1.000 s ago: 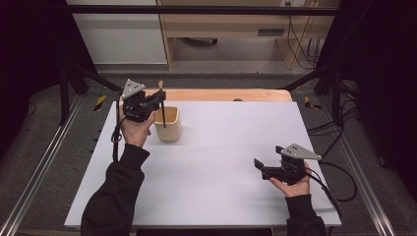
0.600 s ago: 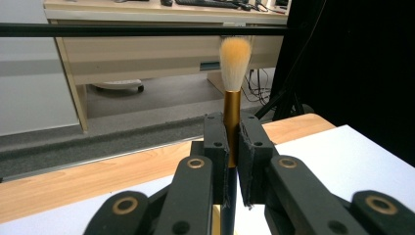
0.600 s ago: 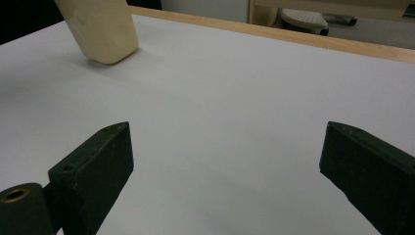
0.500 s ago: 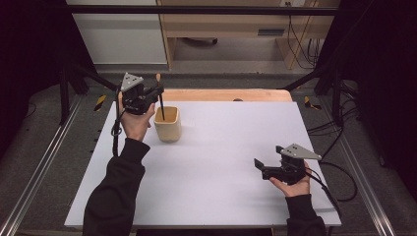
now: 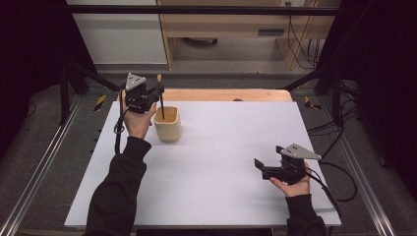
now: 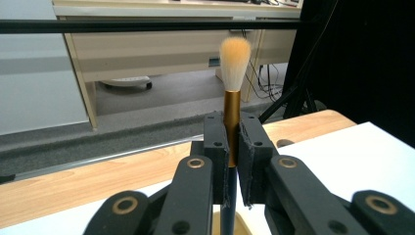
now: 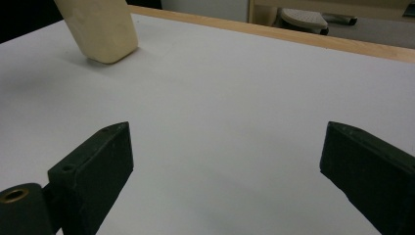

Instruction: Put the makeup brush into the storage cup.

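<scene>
1. Since the earlier frame, your left hand-held gripper (image 5: 156,92) has drifted left and back; the right hand hasn't moved.
2. Left hand-held gripper is clamped on the brush (image 6: 232,115), upright, handle end over the cup (image 5: 167,124).
3. Right hand-held gripper (image 5: 259,165) is wide open, empty, near the tabletop (image 5: 236,147).

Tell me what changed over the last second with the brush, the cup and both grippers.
The left gripper, jaws still shut on the brush, has carried it left and toward the table's far edge, the handle still dipping into the cup. The cup stayed put, and the right gripper kept still, jaws open over the white sheet.
</scene>
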The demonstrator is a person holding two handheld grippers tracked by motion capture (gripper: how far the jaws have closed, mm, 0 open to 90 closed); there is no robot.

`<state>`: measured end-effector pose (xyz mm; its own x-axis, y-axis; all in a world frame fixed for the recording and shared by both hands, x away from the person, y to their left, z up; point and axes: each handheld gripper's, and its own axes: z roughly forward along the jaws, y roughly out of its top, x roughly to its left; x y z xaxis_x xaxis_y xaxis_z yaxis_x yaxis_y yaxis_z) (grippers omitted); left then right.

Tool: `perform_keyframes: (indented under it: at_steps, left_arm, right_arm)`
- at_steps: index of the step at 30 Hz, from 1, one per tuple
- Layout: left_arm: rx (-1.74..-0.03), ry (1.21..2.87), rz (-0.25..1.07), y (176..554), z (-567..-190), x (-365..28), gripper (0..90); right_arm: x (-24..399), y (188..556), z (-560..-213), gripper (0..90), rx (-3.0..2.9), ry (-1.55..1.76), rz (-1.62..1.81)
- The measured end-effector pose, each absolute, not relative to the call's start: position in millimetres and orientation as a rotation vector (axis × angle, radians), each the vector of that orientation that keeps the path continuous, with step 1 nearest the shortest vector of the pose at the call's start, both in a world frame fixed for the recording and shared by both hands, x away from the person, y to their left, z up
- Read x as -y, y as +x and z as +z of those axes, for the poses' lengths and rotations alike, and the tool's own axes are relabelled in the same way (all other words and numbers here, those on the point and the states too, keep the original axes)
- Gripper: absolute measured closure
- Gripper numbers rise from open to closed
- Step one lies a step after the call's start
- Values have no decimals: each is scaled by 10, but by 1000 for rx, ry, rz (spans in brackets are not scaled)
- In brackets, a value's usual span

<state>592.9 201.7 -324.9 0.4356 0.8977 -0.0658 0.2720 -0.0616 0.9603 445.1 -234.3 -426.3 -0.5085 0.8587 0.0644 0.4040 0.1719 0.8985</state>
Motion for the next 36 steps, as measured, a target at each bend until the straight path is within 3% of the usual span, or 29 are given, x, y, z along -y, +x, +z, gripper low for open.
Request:
perform_keyframes:
  at_steps: [36]
  left_arm:
    - [-1080,1713,673,5962,-3784,-1943,831]
  right_arm:
    - [2321,4461,-4292,58,-2001,1182,1291]
